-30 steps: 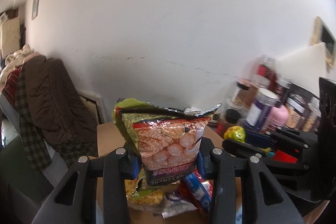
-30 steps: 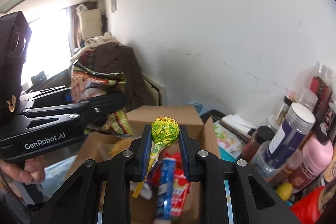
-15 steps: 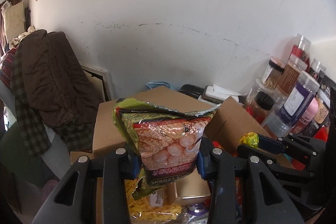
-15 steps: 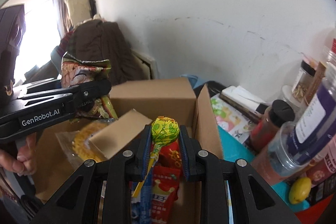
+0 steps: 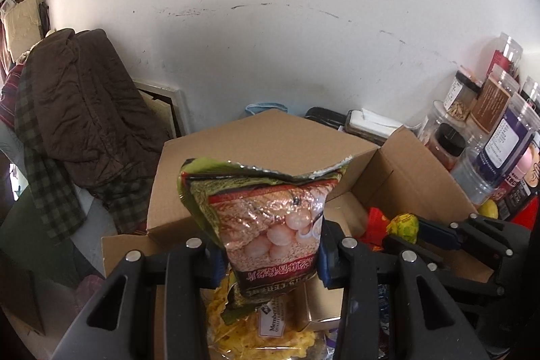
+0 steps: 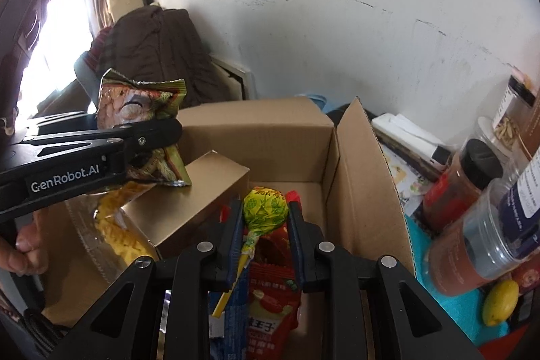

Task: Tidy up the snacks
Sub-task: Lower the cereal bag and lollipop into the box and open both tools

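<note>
Right over the open cardboard box (image 6: 357, 157), the right tool (image 6: 265, 218) clenches a green-wrapped lollipop (image 6: 265, 204) and the left tool (image 5: 270, 258), marked "GenRobot.AI", grips a torn-open snack bag (image 5: 270, 218), neither dropped in. Below lie a red packet (image 6: 273, 296) and yellow snacks (image 6: 118, 235), so sorting looks underway. Jars (image 6: 462, 184) beyond wait on the desk.

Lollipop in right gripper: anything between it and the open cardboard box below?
Nothing visible blocks it. The lollipop hangs in the right gripper directly over the open cardboard box; only a red snack packet already lies inside beneath it.
</note>
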Demonstrator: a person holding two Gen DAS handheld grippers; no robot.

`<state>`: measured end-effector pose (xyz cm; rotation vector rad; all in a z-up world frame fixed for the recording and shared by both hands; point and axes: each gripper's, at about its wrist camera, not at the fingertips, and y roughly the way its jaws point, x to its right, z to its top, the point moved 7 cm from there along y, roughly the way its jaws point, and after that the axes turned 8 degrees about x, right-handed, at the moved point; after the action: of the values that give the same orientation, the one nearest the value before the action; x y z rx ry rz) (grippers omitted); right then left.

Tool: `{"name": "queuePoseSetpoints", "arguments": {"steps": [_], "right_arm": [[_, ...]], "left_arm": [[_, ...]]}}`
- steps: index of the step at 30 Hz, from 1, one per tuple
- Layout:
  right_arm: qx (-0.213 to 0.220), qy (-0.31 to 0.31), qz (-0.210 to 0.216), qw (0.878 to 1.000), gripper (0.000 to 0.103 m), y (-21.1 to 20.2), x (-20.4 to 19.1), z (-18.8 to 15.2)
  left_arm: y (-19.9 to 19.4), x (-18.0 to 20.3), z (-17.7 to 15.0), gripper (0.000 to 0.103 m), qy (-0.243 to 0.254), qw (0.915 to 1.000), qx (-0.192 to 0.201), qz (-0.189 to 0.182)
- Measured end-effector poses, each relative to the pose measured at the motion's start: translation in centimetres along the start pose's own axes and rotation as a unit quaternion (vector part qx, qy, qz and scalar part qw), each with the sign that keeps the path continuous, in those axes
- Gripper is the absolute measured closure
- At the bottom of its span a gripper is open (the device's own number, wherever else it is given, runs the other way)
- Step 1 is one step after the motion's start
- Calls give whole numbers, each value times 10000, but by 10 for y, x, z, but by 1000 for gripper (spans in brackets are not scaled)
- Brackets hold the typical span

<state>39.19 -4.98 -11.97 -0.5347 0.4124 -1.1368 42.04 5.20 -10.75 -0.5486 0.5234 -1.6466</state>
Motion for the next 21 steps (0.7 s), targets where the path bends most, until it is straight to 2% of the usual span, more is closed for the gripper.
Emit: {"name": "queuePoseSetpoints", "arguments": {"steps": [8, 14, 17, 19, 21], "right_arm": [[-185, -49, -202, 9996, 76, 2, 1, -3], [-147, -117, -287, 9994, 63, -2, 0, -2], [-159, -99, -314, 9993, 62, -4, 0, -2], [-132, -91, -318, 9994, 57, -8, -1, -1], [-100, -91, -315, 9994, 56, -12, -2, 0]], "left_arm": [[6, -5, -4, 61, -26, 9996, -241, 124], [8, -10, -6, 52, 53, 9979, -386, 526], [5, -11, -6, 45, 72, 9977, -372, 565], [3, -12, -6, 39, 53, 9976, -357, 584], [-2, -13, -5, 37, 68, 9974, -317, 647]]}}
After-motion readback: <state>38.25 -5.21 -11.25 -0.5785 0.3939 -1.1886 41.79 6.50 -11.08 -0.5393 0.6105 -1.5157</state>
